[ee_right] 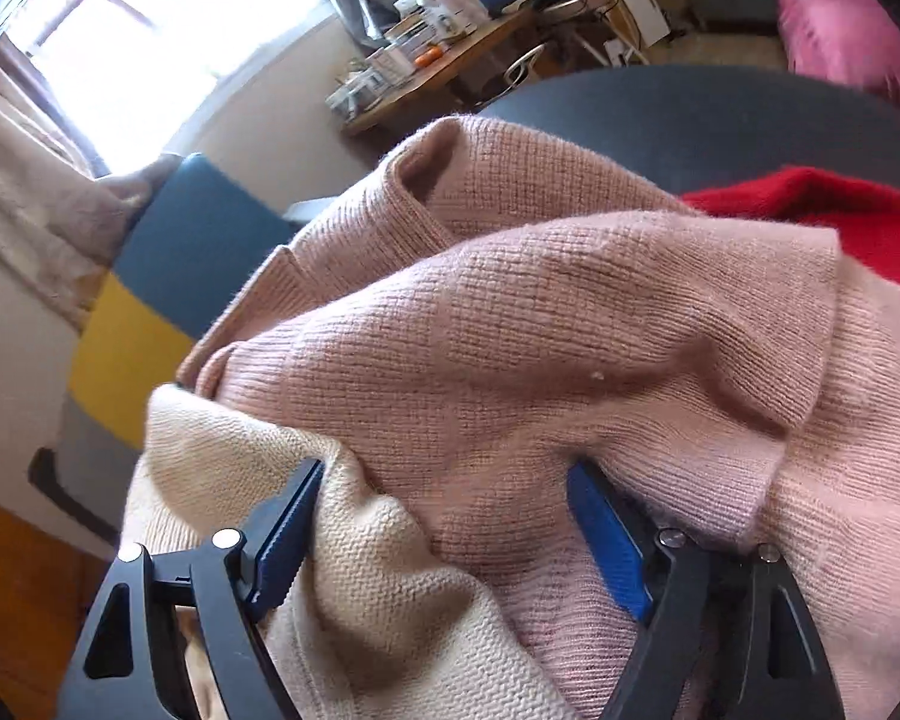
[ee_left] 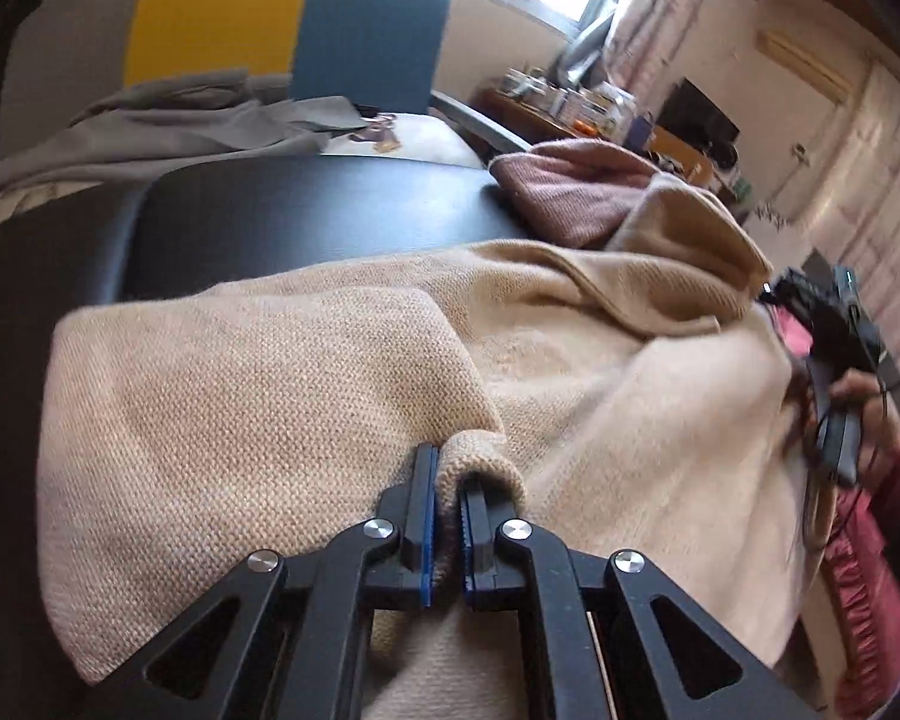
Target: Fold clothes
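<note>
A beige knit sweater (ee_left: 270, 390) lies spread over the black table (ee_left: 306, 210). My left gripper (ee_left: 447, 480) is shut on a raised fold of the sweater near its middle. A dusty-pink knit garment (ee_left: 570, 192) lies bunched at the sweater's far right. In the right wrist view the pink knit (ee_right: 540, 330) and the cream edge of the sweater (ee_right: 360, 570) bulge between the fingers of my right gripper (ee_right: 450, 516), whose jaws stand wide apart and open. A red garment (ee_right: 810, 210) lies behind the pink one. The right gripper's black body (ee_left: 834, 324) shows in a hand at the right.
A yellow and blue seat back (ee_left: 282, 18) with a grey cloth (ee_left: 180, 120) draped below it stands beyond the table. A cluttered wooden desk (ee_right: 426, 78) sits under the window. Pink bedding (ee_right: 840, 18) is at the far right, and a person's red sleeve (ee_left: 870, 570) is close by.
</note>
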The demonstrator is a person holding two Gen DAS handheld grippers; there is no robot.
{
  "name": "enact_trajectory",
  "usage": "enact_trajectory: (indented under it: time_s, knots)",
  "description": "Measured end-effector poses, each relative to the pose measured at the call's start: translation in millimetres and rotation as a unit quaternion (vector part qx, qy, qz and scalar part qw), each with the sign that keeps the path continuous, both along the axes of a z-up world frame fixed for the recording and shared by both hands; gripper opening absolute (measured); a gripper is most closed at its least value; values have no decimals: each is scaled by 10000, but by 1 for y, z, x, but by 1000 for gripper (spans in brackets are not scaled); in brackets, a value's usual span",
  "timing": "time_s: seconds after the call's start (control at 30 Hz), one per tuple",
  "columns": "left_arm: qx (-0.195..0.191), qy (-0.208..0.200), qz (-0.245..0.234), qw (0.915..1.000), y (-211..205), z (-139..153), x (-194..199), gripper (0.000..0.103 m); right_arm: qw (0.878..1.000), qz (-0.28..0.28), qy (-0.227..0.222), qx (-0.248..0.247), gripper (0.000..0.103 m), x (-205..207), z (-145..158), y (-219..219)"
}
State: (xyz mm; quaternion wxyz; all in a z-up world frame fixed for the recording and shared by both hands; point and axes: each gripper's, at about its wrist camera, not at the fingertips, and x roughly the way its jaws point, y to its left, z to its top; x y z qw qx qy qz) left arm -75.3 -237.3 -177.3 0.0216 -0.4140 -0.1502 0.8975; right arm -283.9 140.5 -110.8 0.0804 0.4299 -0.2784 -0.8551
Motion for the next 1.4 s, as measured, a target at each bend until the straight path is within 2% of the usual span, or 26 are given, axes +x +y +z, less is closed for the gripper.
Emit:
enact_trajectory:
  time_s: [0.1,0.17,0.3,0.37,0.43,0.5,0.57,0.67,0.8,0.87,0.9,1.03,1.1,1.2,1.23,1.3,1.4]
  knots:
    - [161,-191,33,9997,0,3,0,6,9987,157,-168,446,84,-25,11,2]
    - [235,-300,-4,9993,-7,3,7,5,9973,399,-12,618,89,-17,31,-6]
    - [221,-530,64,9983,-23,9,26,5,9851,1195,896,851,97,48,79,-35]
    - [424,-657,290,9965,-43,12,48,5,9755,1693,1104,870,101,84,87,-53]
    - [940,-748,628,9908,-72,10,76,5,9629,2290,1117,889,102,123,80,-81]
    - [1407,-796,971,9821,-102,6,106,5,9551,2551,1062,1068,103,141,62,-112]
    - [1482,-710,1127,9799,-121,8,135,5,9463,2809,1006,1246,103,160,44,-143]
    - [1379,-588,1300,9801,-140,20,178,5,9311,3191,920,1511,103,188,18,-190]
    - [1396,-214,1606,9769,-171,34,235,6,9073,3687,802,1857,103,225,-17,-253]
    - [1260,-21,1825,9751,-187,43,260,9,8969,3886,777,1964,103,241,-27,-277]
    - [1159,76,1919,9745,-193,47,273,13,8958,3921,815,1927,103,247,-21,-278]
    - [579,356,2099,9754,-206,58,316,18,8911,4063,966,1776,103,268,3,-284]
    - [263,458,1963,9791,-205,59,338,20,8885,4133,1041,1700,103,278,16,-287]
    - [-61,520,1514,9871,-186,61,325,24,8844,4236,1153,1586,103,294,34,-292]
    - [-248,530,1312,9896,-175,60,320,25,8795,4337,1237,1518,103,306,41,-294]
    - [-630,465,885,9930,-156,59,312,25,8601,4660,1497,1437,103,338,53,-303]
    - [-1001,335,433,9935,-137,53,297,25,8179,5095,1804,1972,103,381,49,-337]
